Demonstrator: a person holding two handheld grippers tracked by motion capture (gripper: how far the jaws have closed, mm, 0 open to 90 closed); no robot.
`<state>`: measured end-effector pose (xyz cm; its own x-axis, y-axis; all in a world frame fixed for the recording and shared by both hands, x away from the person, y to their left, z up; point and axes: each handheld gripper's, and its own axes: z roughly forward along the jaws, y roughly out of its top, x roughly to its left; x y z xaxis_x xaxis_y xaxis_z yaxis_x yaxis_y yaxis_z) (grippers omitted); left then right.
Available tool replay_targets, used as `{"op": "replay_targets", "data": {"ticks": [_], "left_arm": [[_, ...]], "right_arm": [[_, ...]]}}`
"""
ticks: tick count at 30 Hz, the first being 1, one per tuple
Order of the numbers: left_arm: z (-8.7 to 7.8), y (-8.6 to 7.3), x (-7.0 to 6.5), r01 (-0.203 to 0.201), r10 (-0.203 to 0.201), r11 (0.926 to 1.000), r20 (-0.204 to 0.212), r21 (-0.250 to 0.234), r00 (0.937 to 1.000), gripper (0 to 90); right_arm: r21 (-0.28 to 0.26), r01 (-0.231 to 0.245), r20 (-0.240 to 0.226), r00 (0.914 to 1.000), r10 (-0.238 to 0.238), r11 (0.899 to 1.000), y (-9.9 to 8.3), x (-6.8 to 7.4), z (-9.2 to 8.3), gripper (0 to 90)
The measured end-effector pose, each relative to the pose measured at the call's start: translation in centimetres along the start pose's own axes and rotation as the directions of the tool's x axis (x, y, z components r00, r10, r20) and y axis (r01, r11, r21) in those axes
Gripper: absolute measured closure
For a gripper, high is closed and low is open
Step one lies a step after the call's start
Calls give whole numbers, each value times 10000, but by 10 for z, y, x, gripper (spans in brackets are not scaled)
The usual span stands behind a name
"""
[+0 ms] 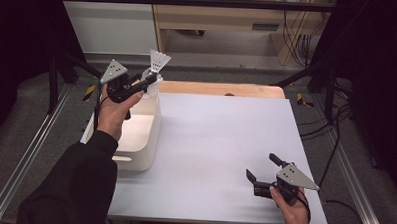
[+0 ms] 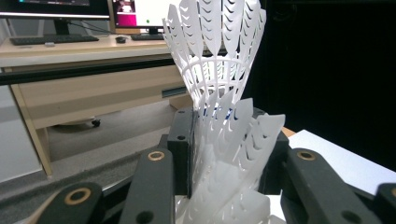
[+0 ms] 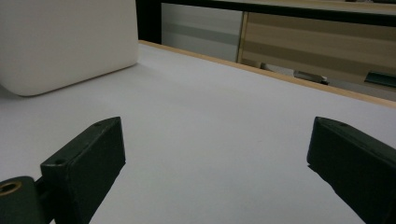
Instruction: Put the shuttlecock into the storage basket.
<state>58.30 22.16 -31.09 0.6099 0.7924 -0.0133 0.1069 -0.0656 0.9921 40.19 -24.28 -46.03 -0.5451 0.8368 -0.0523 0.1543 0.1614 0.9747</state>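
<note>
Lower shuttlecocks (image 2: 233,154) cut off at the bottom edge, cork ends hidden between the fingers (image 2: 180,140).

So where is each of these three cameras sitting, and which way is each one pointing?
High view: above the person's side, looking forward and down on the table; forearms, left gripper and right gripper show.
Left gripper view: rides the left gripper, looking along its jaws, shut on stacked shuttlecocks, toward a desk.
Right gripper view: rides the open right gripper, looking low across the table.
Shared: the white bin appears in the high and right gripper views.
</note>
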Motion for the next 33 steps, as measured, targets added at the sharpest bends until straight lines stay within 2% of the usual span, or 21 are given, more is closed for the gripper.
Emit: {"op": "replay_targets", "data": {"ticks": [8, 19, 33], "left_arm": [[1, -16, 15, 514, -513, 9986, -133, 77, 9986, 654], [1, -34, 26, 901, -892, 9955, -324, 287, 9955, 654], [3, -44, 25, 1087, -1080, 9935, -204, 335, 9939, 654]], "right_arm": [[-88, -36, 165, 9999, 37, 10000, 0, -1, 1, 41], [-13, 54, 96, 9999, -54, 10000, -1, 0, 2, 41], [2, 99, 67, 9999, -99, 10000, 0, 1, 2, 40]]}}
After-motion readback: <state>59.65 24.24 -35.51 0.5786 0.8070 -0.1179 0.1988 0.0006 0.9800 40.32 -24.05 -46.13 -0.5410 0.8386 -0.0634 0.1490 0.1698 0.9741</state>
